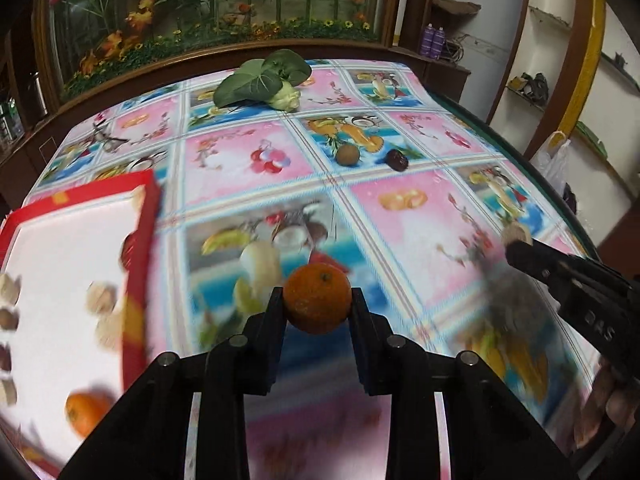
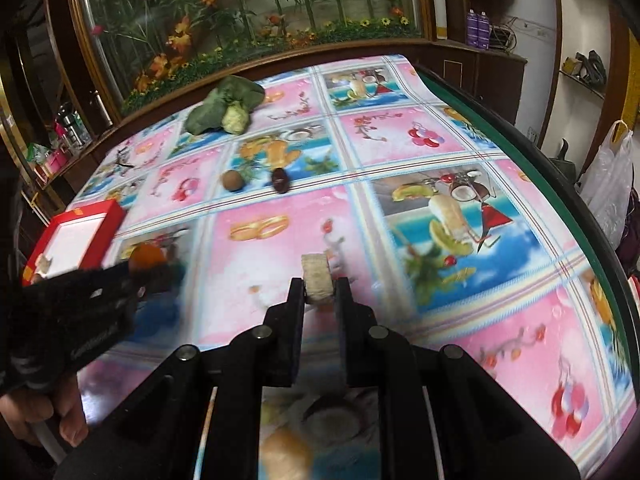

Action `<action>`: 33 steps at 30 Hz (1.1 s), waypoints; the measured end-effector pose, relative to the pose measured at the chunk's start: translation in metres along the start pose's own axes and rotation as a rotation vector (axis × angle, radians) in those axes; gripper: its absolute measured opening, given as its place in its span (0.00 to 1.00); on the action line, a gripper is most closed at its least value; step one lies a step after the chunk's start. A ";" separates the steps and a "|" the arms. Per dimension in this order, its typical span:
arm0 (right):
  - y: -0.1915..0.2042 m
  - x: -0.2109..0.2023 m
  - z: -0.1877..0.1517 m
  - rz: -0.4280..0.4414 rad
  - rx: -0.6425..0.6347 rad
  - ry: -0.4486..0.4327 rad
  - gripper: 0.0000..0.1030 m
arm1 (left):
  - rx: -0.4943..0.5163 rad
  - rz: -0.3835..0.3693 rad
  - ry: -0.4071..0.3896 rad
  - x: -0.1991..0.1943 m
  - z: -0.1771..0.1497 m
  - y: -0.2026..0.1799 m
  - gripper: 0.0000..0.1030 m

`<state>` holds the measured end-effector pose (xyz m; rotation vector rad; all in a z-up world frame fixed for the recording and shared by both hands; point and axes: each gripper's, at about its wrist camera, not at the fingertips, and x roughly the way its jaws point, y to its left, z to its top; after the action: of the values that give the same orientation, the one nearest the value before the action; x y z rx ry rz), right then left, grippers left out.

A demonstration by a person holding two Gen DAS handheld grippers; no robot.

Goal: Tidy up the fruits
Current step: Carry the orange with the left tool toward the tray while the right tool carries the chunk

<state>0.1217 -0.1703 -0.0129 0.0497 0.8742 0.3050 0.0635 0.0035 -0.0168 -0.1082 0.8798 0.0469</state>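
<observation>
My left gripper (image 1: 317, 304) is shut on an orange mandarin (image 1: 317, 302) and holds it above the table, right of a red box (image 1: 142, 260) with a white inside. The box holds another mandarin (image 1: 86, 414) and several small pale and brown fruits. My right gripper (image 2: 319, 290) is shut on a small beige fruit (image 2: 317, 282) above the table; it also shows at the right of the left wrist view (image 1: 516, 236). A round brown fruit (image 1: 346, 155) and a dark red date (image 1: 397, 159) lie on the table farther back.
A leafy green vegetable (image 1: 268, 80) lies at the table's far edge. The table has a colourful fruit-print cloth (image 1: 400, 216). A glass cabinet with plants stands behind. Shelves and a white plastic bag (image 2: 608, 184) are to the right.
</observation>
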 end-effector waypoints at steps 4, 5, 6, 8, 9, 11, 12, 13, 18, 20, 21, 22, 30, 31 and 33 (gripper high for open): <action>0.017 -0.017 -0.011 -0.006 -0.008 -0.015 0.16 | -0.010 -0.018 -0.011 -0.020 -0.011 0.006 0.29; 0.022 -0.022 -0.014 -0.007 -0.012 -0.018 0.16 | -0.009 -0.020 -0.015 -0.023 -0.013 0.007 0.29; 0.026 -0.026 -0.017 -0.008 -0.015 -0.020 0.16 | -0.006 -0.023 -0.018 -0.028 -0.015 0.007 0.29; 0.034 -0.034 -0.022 -0.010 -0.025 -0.024 0.16 | -0.002 -0.024 -0.025 -0.034 -0.018 0.008 0.29; 0.037 -0.036 -0.024 -0.010 -0.029 -0.025 0.16 | -0.003 -0.026 -0.027 -0.036 -0.018 0.010 0.29; 0.047 -0.042 -0.028 -0.009 -0.046 -0.028 0.16 | -0.005 -0.026 -0.035 -0.041 -0.020 0.013 0.29; 0.050 -0.044 -0.029 -0.008 -0.050 -0.029 0.16 | -0.008 -0.024 -0.040 -0.044 -0.023 0.016 0.29; 0.054 -0.046 -0.030 -0.005 -0.056 -0.031 0.16 | -0.011 -0.023 -0.041 -0.046 -0.024 0.017 0.29; 0.077 -0.052 -0.036 0.017 -0.094 -0.033 0.16 | -0.030 -0.015 -0.046 -0.055 -0.031 0.029 0.29; 0.086 -0.054 -0.037 0.029 -0.107 -0.036 0.16 | -0.037 -0.006 -0.048 -0.058 -0.033 0.034 0.29; 0.090 -0.054 -0.038 0.035 -0.113 -0.036 0.16 | -0.041 -0.002 -0.051 -0.059 -0.033 0.037 0.29; 0.093 -0.054 -0.038 0.040 -0.118 -0.036 0.16 | -0.046 0.002 -0.051 -0.060 -0.034 0.040 0.29; 0.125 -0.053 -0.040 0.083 -0.169 -0.036 0.16 | -0.080 0.031 -0.064 -0.068 -0.037 0.063 0.29; 0.129 -0.053 -0.040 0.088 -0.175 -0.036 0.16 | -0.084 0.035 -0.064 -0.068 -0.037 0.066 0.29; 0.137 -0.051 -0.040 0.098 -0.188 -0.036 0.16 | -0.097 0.044 -0.062 -0.068 -0.038 0.074 0.29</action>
<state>0.0269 -0.0570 0.0227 -0.0763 0.8059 0.4749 -0.0154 0.0731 0.0064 -0.1774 0.8175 0.1340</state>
